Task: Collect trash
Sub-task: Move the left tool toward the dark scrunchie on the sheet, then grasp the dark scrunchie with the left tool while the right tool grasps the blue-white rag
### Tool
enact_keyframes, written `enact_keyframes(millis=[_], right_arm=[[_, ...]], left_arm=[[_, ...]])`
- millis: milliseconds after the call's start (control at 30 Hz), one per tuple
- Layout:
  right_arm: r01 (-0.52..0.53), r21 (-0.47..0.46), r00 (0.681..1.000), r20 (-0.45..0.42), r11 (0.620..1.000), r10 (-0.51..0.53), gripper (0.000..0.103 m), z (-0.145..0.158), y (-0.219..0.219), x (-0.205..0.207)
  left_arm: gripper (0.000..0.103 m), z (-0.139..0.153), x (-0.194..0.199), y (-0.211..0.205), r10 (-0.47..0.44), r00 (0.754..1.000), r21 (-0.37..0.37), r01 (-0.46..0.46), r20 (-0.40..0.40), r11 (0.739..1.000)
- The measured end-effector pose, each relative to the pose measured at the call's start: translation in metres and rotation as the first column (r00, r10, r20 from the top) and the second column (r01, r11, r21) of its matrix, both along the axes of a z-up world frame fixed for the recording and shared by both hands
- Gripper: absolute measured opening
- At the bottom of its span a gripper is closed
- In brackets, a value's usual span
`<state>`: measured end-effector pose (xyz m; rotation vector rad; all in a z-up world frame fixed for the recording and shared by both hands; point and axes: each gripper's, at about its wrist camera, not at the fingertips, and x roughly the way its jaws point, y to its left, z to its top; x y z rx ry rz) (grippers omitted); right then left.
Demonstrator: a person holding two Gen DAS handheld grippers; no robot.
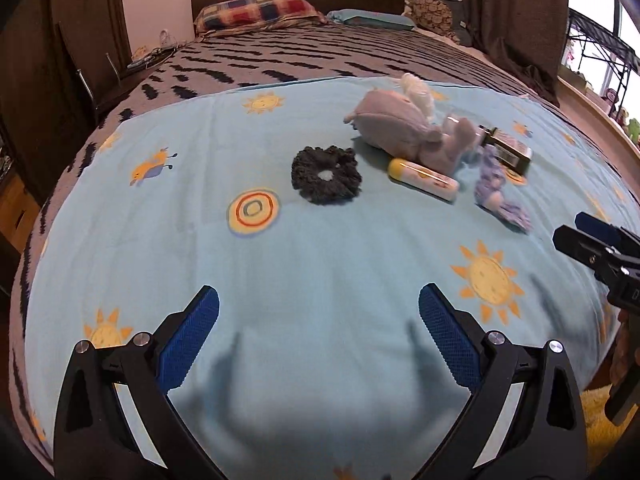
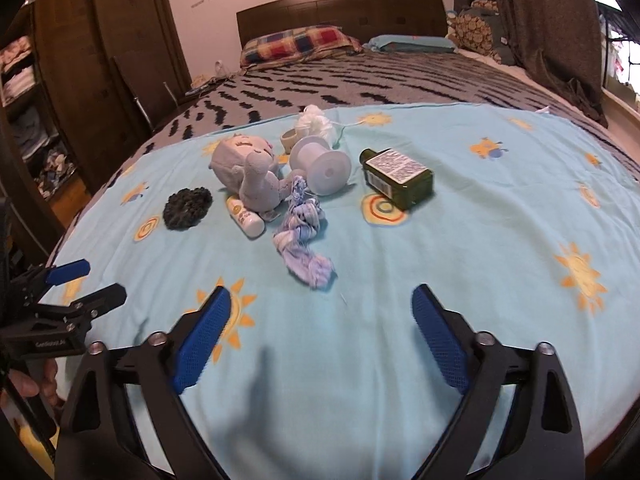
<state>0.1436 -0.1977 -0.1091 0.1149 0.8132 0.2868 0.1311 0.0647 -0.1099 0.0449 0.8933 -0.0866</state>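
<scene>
We see a bed covered by a light blue sheet [image 2: 460, 240] printed with suns, and both of our hand-held grippers hover above its near end with nothing between their blue pads. The left gripper [image 1: 319, 344] has its jaws spread wide; the right gripper [image 2: 321, 340] is also open and empty. The items to collect sit grouped further up the sheet: a grey plush toy [image 2: 248, 172] lying on its side, a dark knitted scrunchie [image 2: 187, 208] to its left, a small yellow and white tube [image 2: 246, 216] touching the toy's near edge, a crumpled blue and white cloth [image 2: 302, 240], a white plastic spool [image 2: 320, 168] on its side, and a dark green bottle [image 2: 398, 178] lying flat to the right of the spool
</scene>
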Motion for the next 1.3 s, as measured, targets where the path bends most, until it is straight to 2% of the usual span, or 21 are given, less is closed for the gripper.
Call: enact_keyframes(millis=[133,233,367,633,700,800,867,1000,1033,1167,1300], right_arm=[[-0.020,0.007,0.999,-0.038,1.000,0.021,0.066,-0.012,0.009,0.021],[-0.030,-0.015,0.998,-0.055,0.999,0.029,0.059,-0.020,0.017,0.034],[-0.038,-0.039,0.997,-0.063,0.999,0.035,0.054,-0.024,0.025,0.049],[-0.050,-0.056,0.996,-0.072,0.997,0.045,0.046,-0.024,0.035,0.069],[-0.048,-0.060,0.997,-0.071,0.997,0.043,0.041,-0.025,0.035,0.070],[-0.045,-0.055,0.997,-0.070,0.997,0.041,0.039,-0.025,0.034,0.071],[-0.039,-0.050,0.997,-0.069,0.998,0.035,0.037,-0.024,0.033,0.070],[-0.035,-0.061,0.998,-0.057,0.998,0.031,0.033,-0.021,0.032,0.066],[-0.035,-0.065,0.998,-0.054,0.997,0.032,0.033,-0.020,0.032,0.064],[-0.037,-0.072,0.999,-0.039,0.997,0.034,0.032,-0.014,0.030,0.053],[-0.045,-0.070,0.999,-0.029,0.997,0.043,0.032,-0.007,0.028,0.041]], left_arm=[[0.094,-0.010,0.028,0.004,0.010,1.000,-0.015,-0.011,-0.029,1.000],[0.094,-0.016,0.050,0.003,0.006,0.999,-0.010,-0.006,-0.039,1.000],[0.086,-0.023,0.072,0.003,0.009,0.998,-0.009,-0.009,-0.056,1.000],[0.085,-0.024,0.111,0.000,0.010,0.999,-0.013,-0.011,-0.051,1.000],[0.082,-0.026,0.118,0.000,0.009,0.999,-0.015,-0.010,-0.054,1.000],[0.071,-0.025,0.122,-0.001,0.005,0.999,-0.012,-0.005,-0.051,1.000],[0.053,-0.023,0.122,-0.001,0.002,0.999,-0.010,-0.002,-0.047,1.000],[0.034,-0.019,0.120,0.004,-0.003,0.999,-0.014,0.002,-0.050,1.000],[0.026,-0.018,0.118,0.005,-0.003,0.999,-0.014,0.003,-0.052,1.000],[0.019,-0.014,0.105,0.002,-0.022,0.998,0.008,0.023,-0.065,1.000],[0.017,-0.007,0.083,-0.006,-0.052,0.997,0.012,0.053,-0.057,0.999]])
